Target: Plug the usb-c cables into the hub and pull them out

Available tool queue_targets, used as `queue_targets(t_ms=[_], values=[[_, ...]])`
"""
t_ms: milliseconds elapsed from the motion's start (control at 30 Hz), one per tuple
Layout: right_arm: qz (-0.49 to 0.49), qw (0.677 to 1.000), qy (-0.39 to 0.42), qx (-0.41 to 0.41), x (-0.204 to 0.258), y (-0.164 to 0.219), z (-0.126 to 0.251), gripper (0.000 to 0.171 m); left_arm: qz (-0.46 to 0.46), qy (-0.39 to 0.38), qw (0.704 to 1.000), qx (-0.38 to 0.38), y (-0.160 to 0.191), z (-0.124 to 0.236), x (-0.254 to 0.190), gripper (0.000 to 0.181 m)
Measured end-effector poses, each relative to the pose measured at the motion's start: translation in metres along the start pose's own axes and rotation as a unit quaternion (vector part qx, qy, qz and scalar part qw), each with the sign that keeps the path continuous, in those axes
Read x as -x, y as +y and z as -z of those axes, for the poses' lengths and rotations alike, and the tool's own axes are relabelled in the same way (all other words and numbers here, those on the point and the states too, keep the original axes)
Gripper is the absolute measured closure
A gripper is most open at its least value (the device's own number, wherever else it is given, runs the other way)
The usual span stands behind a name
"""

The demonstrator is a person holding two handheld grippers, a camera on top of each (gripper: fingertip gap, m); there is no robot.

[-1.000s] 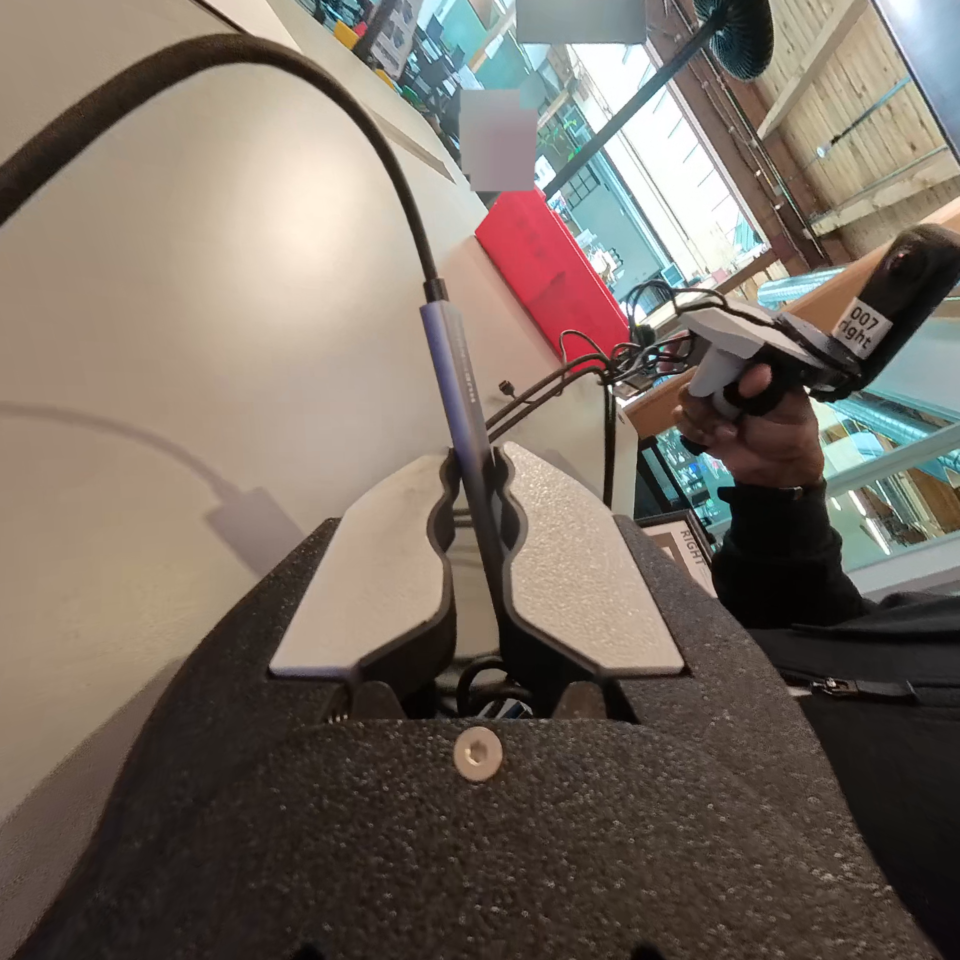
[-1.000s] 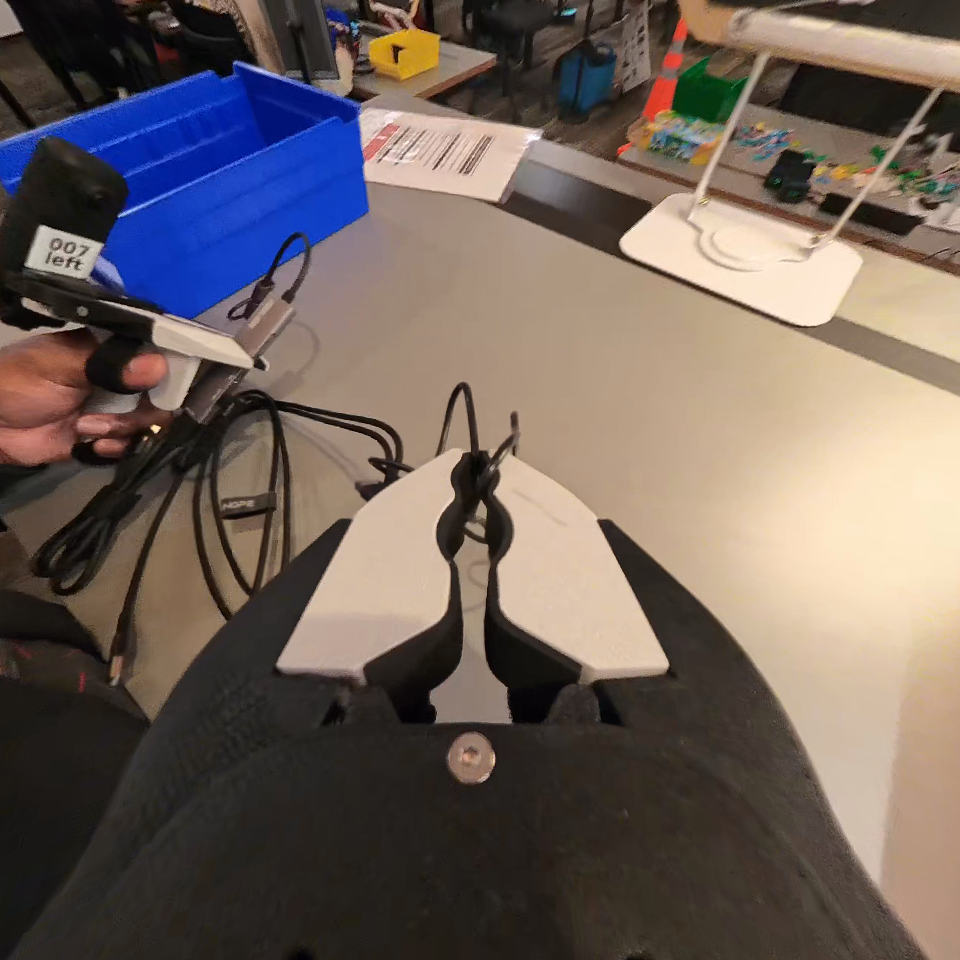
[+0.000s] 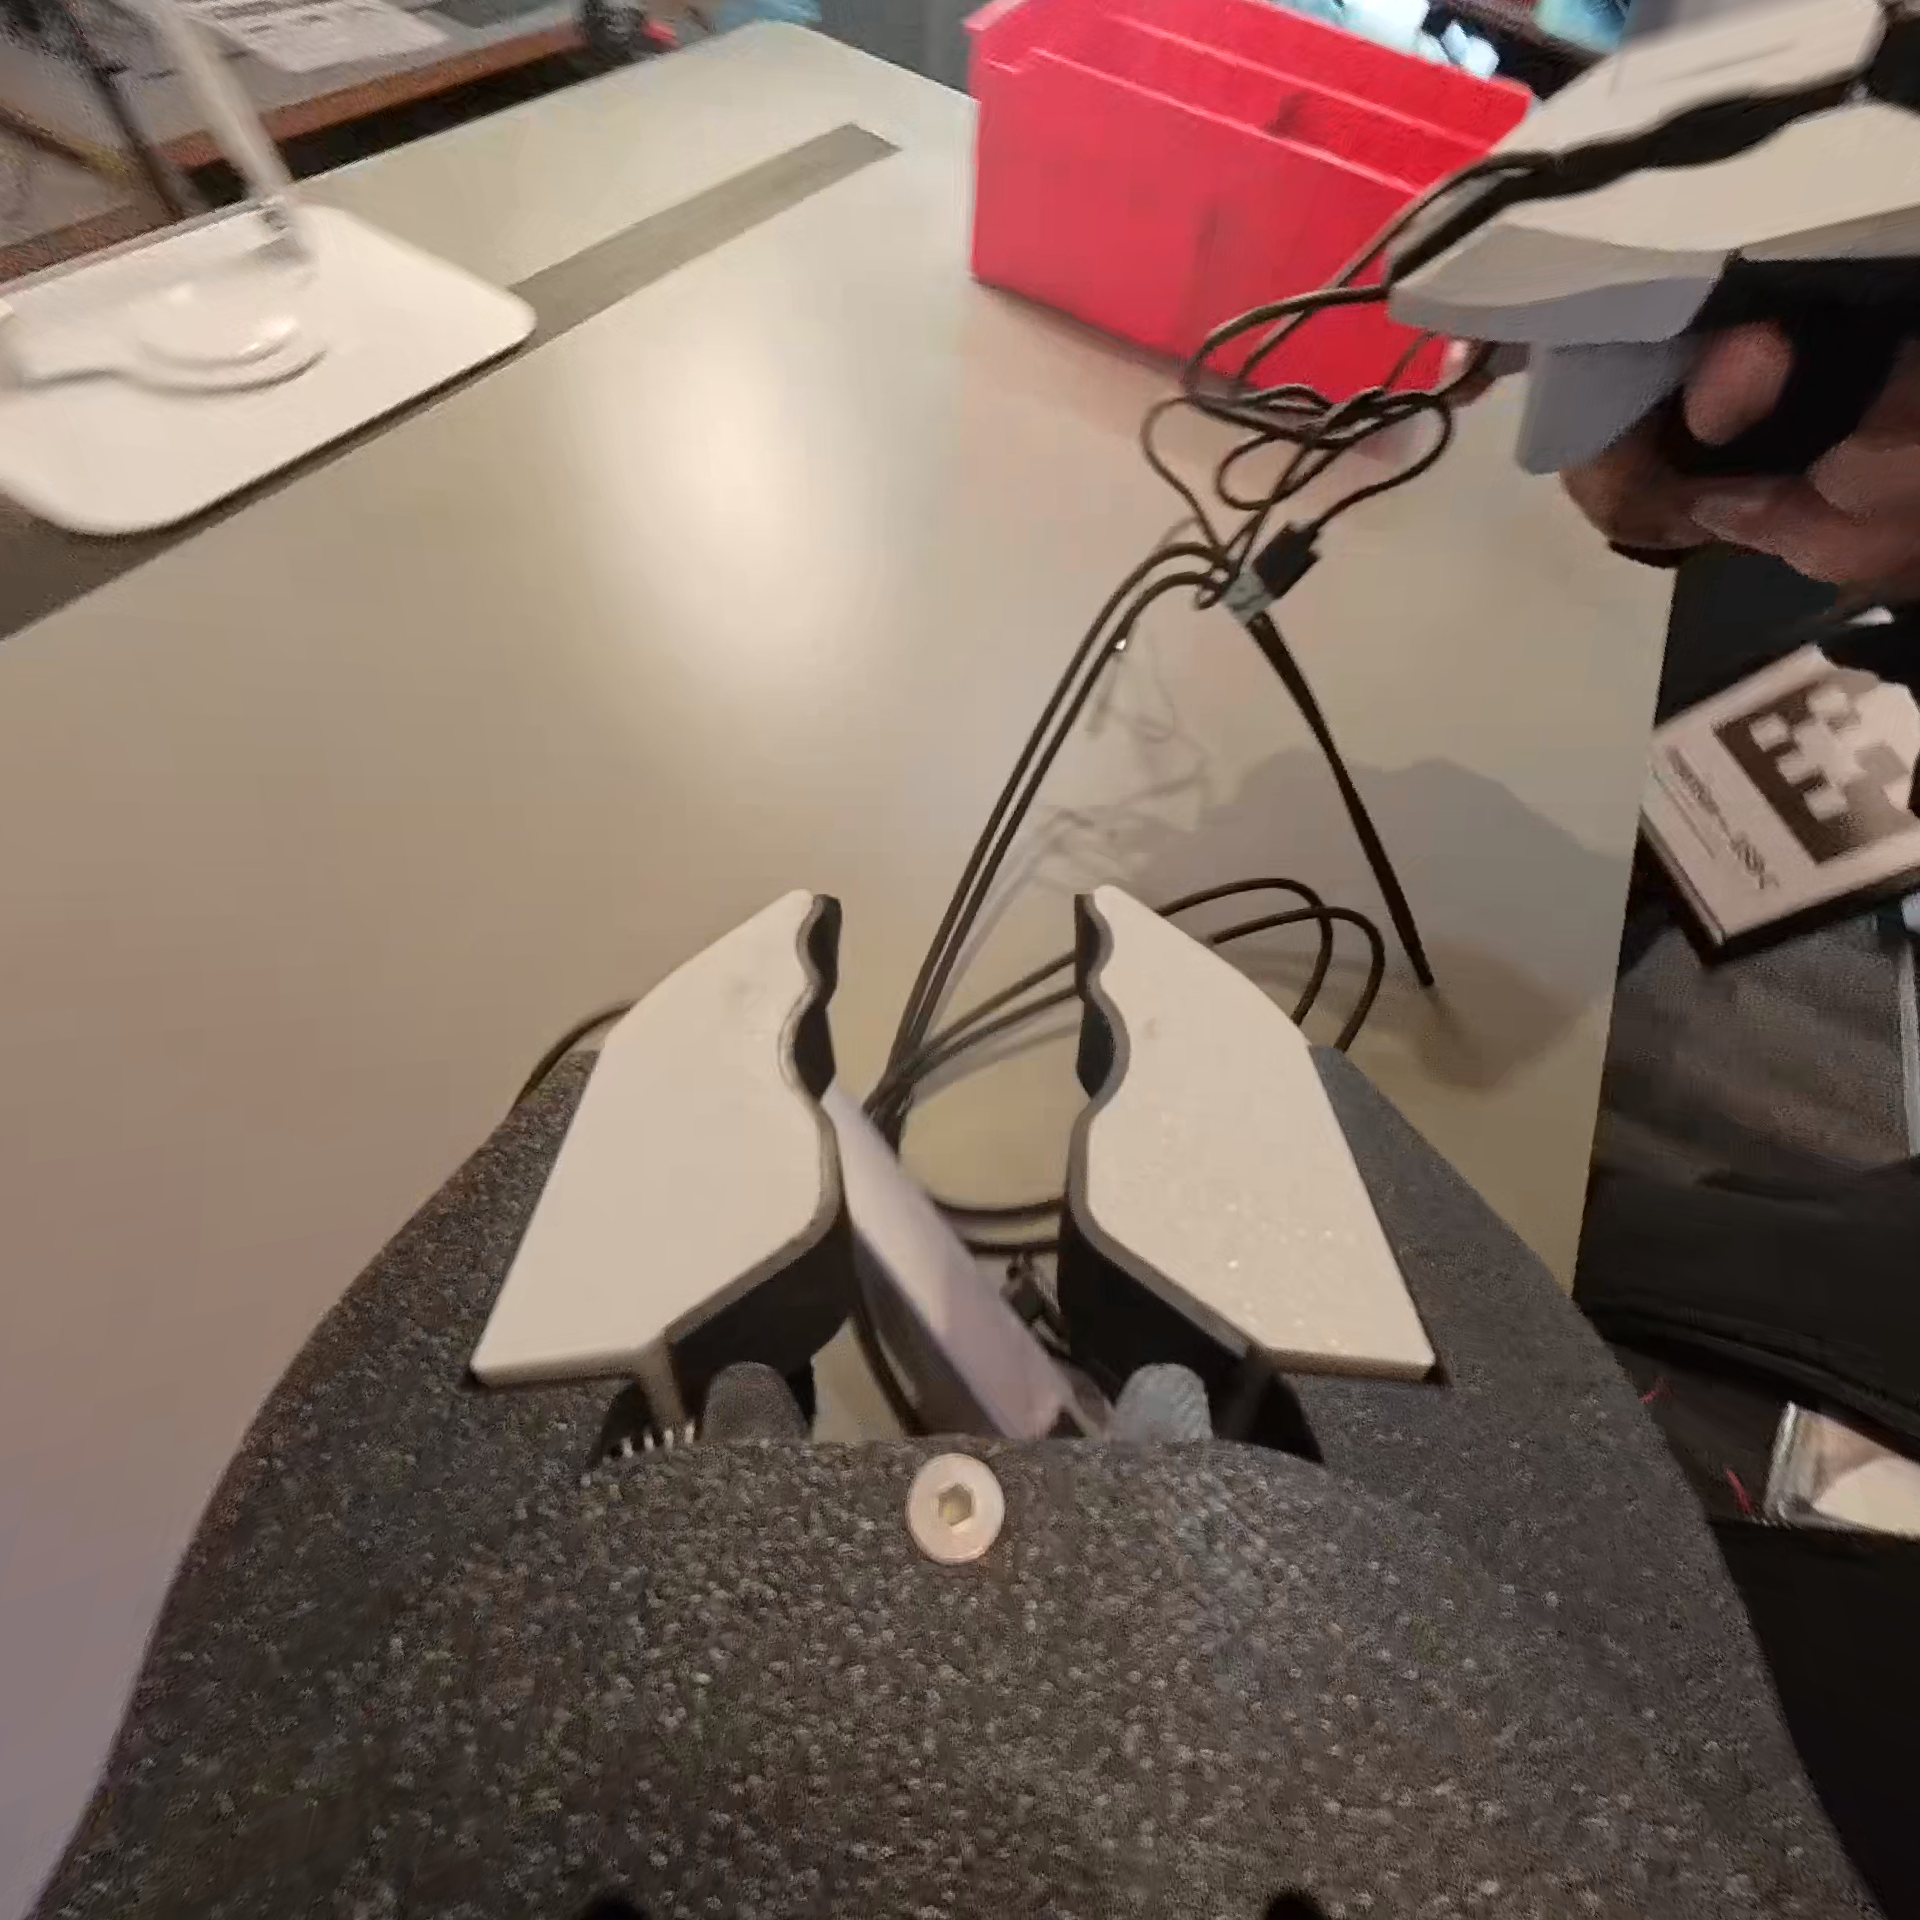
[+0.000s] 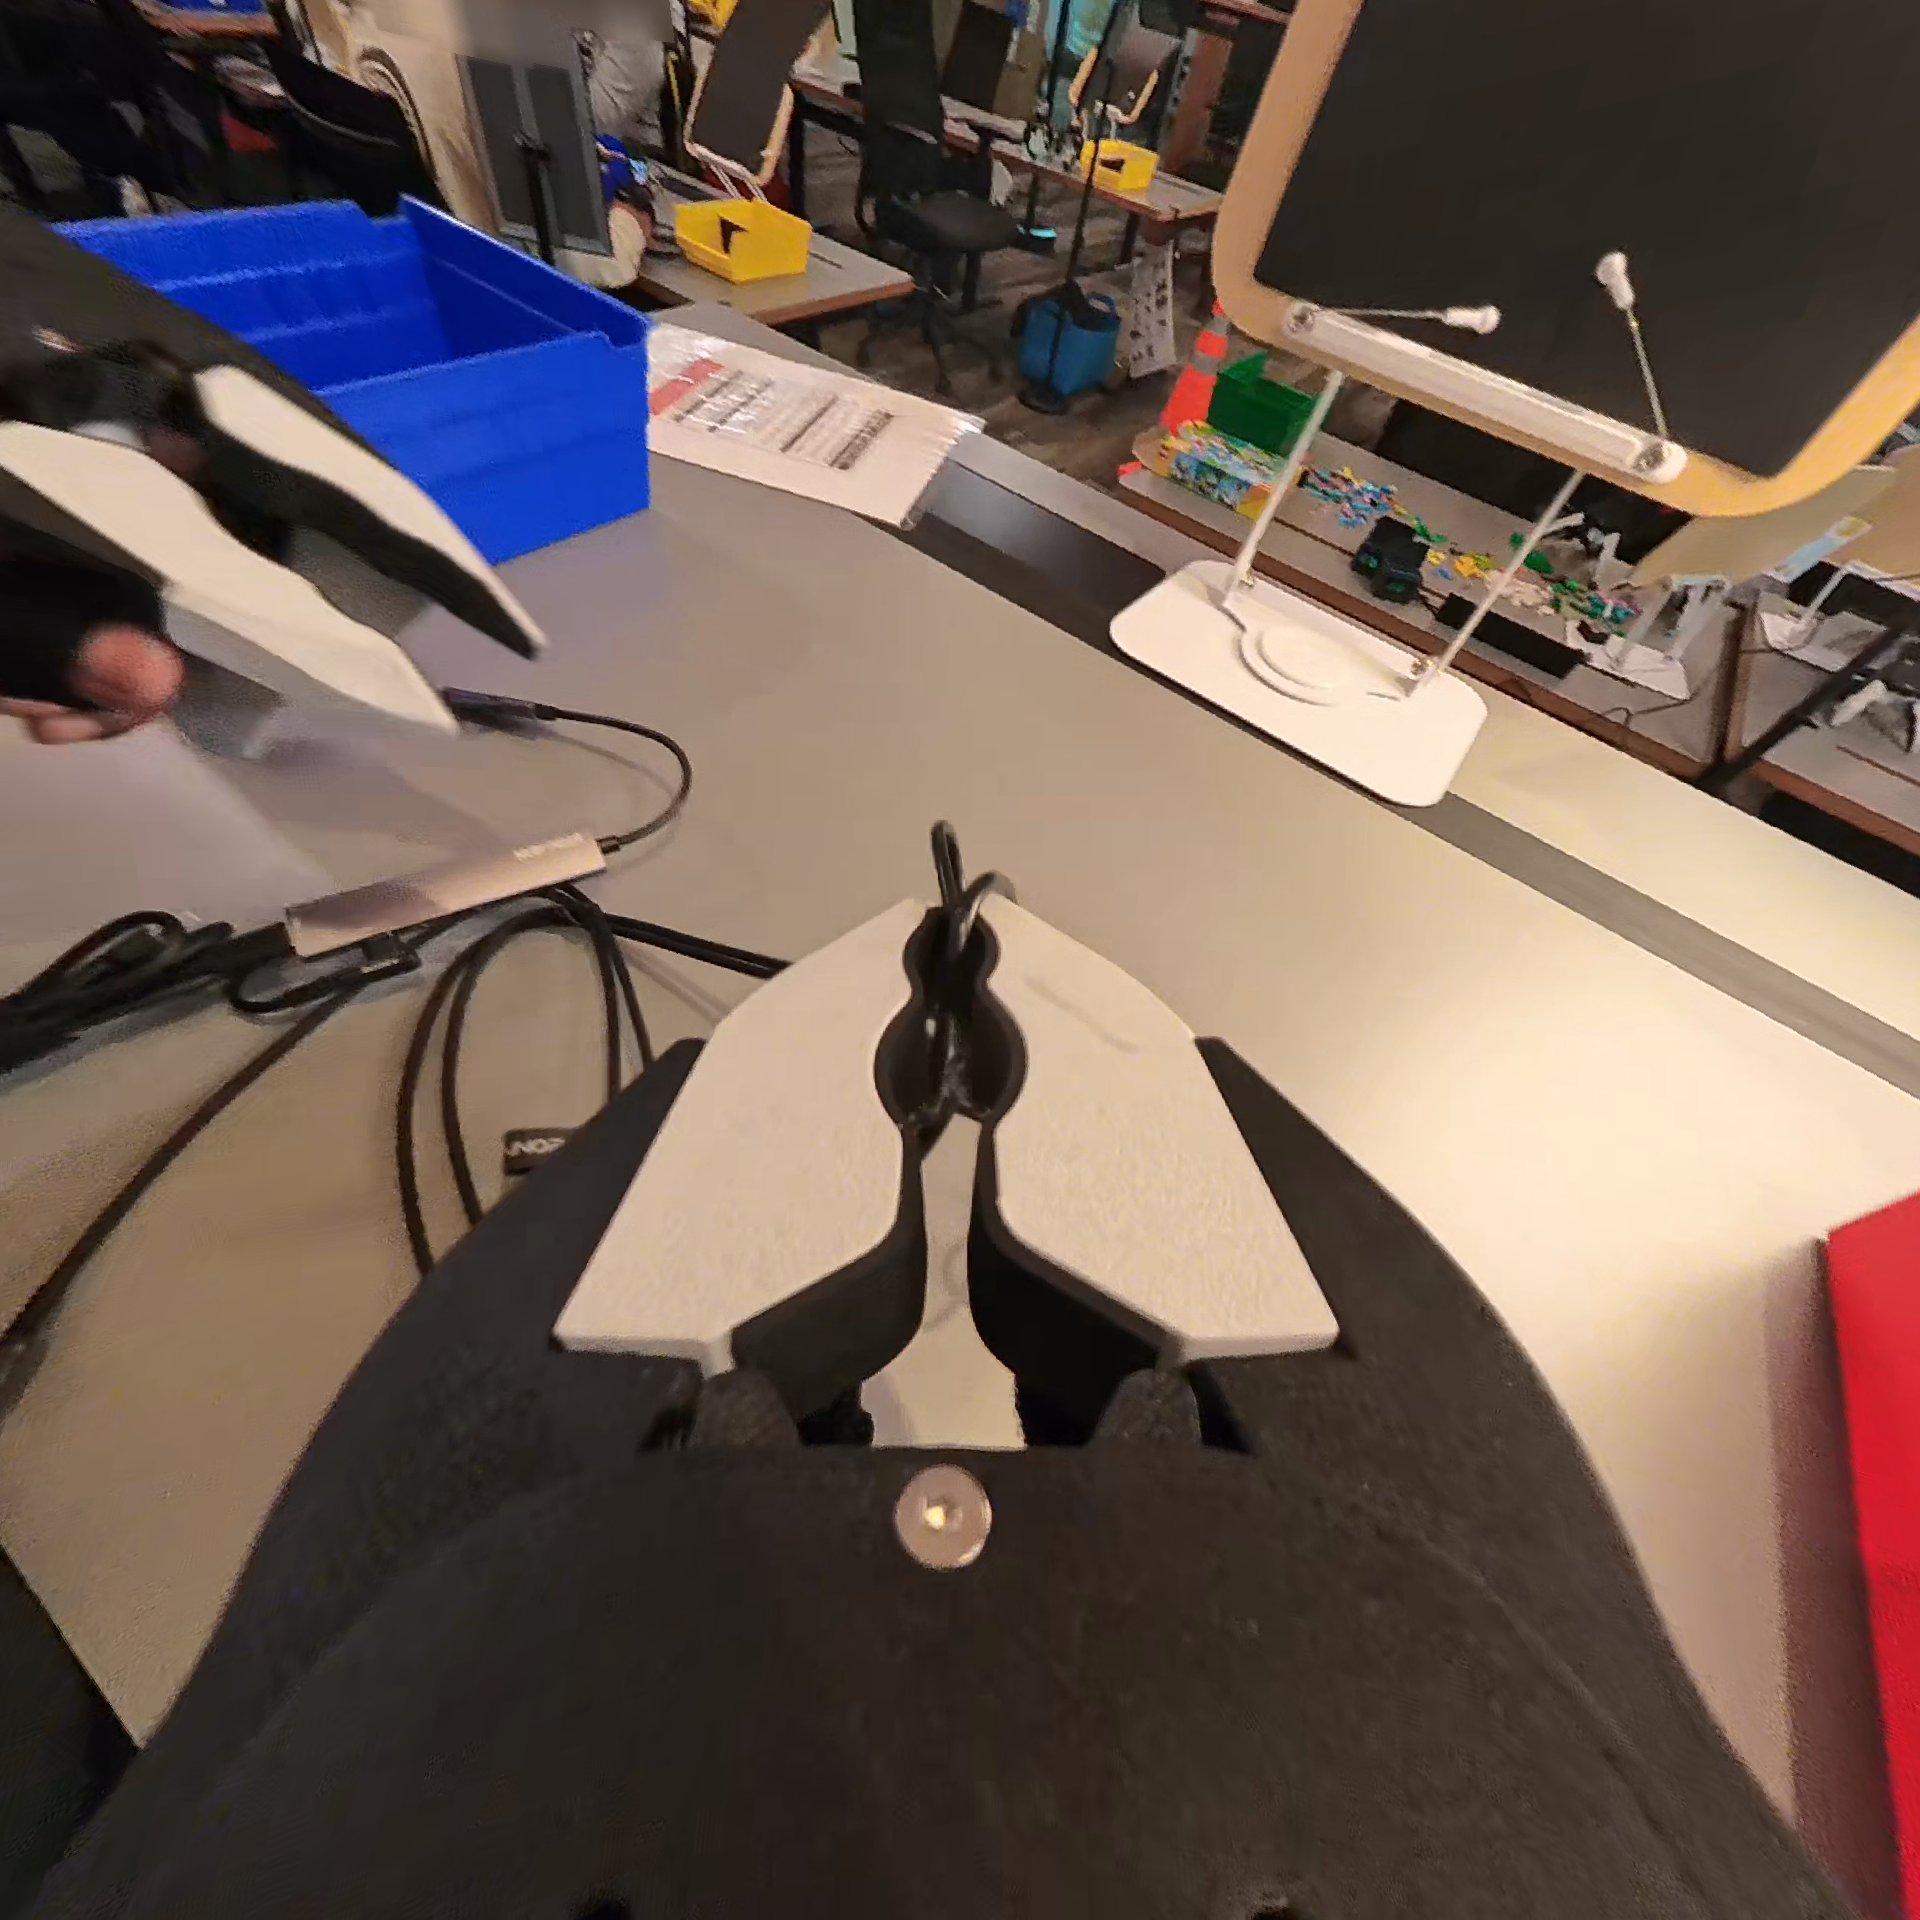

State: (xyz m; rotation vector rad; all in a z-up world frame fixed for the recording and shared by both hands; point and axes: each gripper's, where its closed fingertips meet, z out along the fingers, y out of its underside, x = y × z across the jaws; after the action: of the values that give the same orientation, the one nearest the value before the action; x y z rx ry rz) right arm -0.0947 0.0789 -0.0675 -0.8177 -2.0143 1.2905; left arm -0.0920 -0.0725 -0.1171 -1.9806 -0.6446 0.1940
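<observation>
Starting at the table's point(image 4: 1039, 727) left edge, the blue bin point(image 4: 416, 343) stands at the far corner, and just in front of it the left gripper point(image 3: 951, 997) hovers with its jaws wide and nothing pinched. In its own view the hub point(image 3: 935, 1278) shows between the jaws, close to the left finger, but in the right wrist view the hub point(image 4: 447, 894) lies flat on the table beneath that gripper, so it looks set down and let go, probably to free that hand for a better hold. Several black cables point(image 4: 499, 1060) run from the hub's near end and loop across the table toward its near edge.

Further right, the right gripper point(image 4: 951, 935) is nearly closed, pinching a bunch of thin cable loops point(image 4: 961, 883) at its tips; in the left wrist view those strands point(image 3: 1278, 416) hang from it toward the hub, lifted most likely to sort out one plug. Whether any plug sits in a port I cannot tell.

At the far right edge stand the white lamp base point(image 4: 1299, 665) and the red bin point(image 3: 1195, 177).
</observation>
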Motion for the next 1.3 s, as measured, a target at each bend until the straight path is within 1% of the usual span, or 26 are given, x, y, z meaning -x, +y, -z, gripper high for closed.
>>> queue_targets(t_ms=[67,133,233,300,333,400,467,533,600,700,767,833,867,900,967,1033,1133,1233,1300], values=[[0.001,1.0,-0.01,-0.008,0.007,-0.004,-0.003,0.169,-0.054,0.027,0.997,0.046,-0.005,-0.034,-0.012,0.126],[-0.003,1.0,-0.018,-0.016,0.014,-0.006,-0.005,0.17,-0.098,0.034,0.989,0.109,0.005,-0.076,-0.014,0.118],[-0.01,0.999,-0.025,-0.027,0.021,-0.008,-0.001,0.169,-0.119,0.065,0.977,0.164,0.024,-0.125,-0.022,0.155],[-0.006,1.0,-0.021,-0.022,0.022,-0.004,0.004,0.17,-0.113,0.069,0.977,0.169,0.03,-0.138,-0.021,0.179],[-0.003,1.0,-0.015,-0.014,0.021,0.002,0.007,0.17,-0.098,0.058,0.981,0.156,0.028,-0.14,-0.016,0.181],[-0.008,1.0,-0.017,0.002,0.025,0.017,0.013,0.17,-0.041,0.046,0.991,0.119,0.019,-0.137,0.0,0.181],[-0.026,0.999,-0.04,0.025,0.036,0.04,0.014,0.17,0.031,0.033,0.997,0.066,0.003,-0.127,0.022,0.181],[-0.026,0.997,-0.041,0.063,0.043,0.07,0.013,0.17,0.09,0.02,0.996,0.011,-0.012,-0.112,0.048,0.181],[-0.012,0.994,-0.027,0.107,0.043,0.099,0.014,0.171,0.132,-0.008,0.991,-0.024,-0.017,-0.095,0.076,0.181],[0.003,0.991,-0.005,0.136,0.032,0.12,0.02,0.171,0.163,-0.061,0.984,-0.038,-0.008,-0.075,0.109,0.181],[-0.003,0.992,0.006,0.124,0.019,0.118,0.023,0.171,0.166,-0.083,0.982,-0.029,0.0,-0.067,0.117,0.181],[-0.013,0.995,0.017,0.101,0.004,0.107,0.022,0.171,0.167,-0.08,0.983,-0.014,0.008,-0.067,0.114,0.181],[-0.014,0.995,0.025,0.093,-0.004,0.103,0.02,0.171,0.165,-0.078,0.983,-0.007,0.011,-0.067,0.11,0.175],[-0.012,0.995,0.034,0.091,-0.011,0.1,0.018,0.171,0.16,-0.077,0.984,-0.004,0.012,-0.067,0.107,0.165],[0.011,0.995,0.038,0.095,-0.02,0.094,0.016,0.17,0.14,-0.082,0.987,-0.007,0.01,-0.064,0.098,0.151],[0.048,0.993,0.013,0.108,-0.018,0.093,0.019,0.153,0.114,-0.091,0.989,-0.014,0.007,-0.055,0.089,0.144],[0.099,0.986,-0.04,0.124,-0.012,0.099,0.034,0.129,0.081,-0.102,0.991,-0.042,0.002,-0.035,0.071,0.142],[0.137,0.977,-0.105,0.123,0.0,0.108,0.049,0.115,0.049,-0.087,0.992,-0.074,-0.001,-0.023,0.045,0.144],[0.166,0.967,-0.137,0.137,0.007,0.118,0.051,0.105,0.035,-0.046,0.994,-0.088,-0.003,-0.025,0.018,0.146]])
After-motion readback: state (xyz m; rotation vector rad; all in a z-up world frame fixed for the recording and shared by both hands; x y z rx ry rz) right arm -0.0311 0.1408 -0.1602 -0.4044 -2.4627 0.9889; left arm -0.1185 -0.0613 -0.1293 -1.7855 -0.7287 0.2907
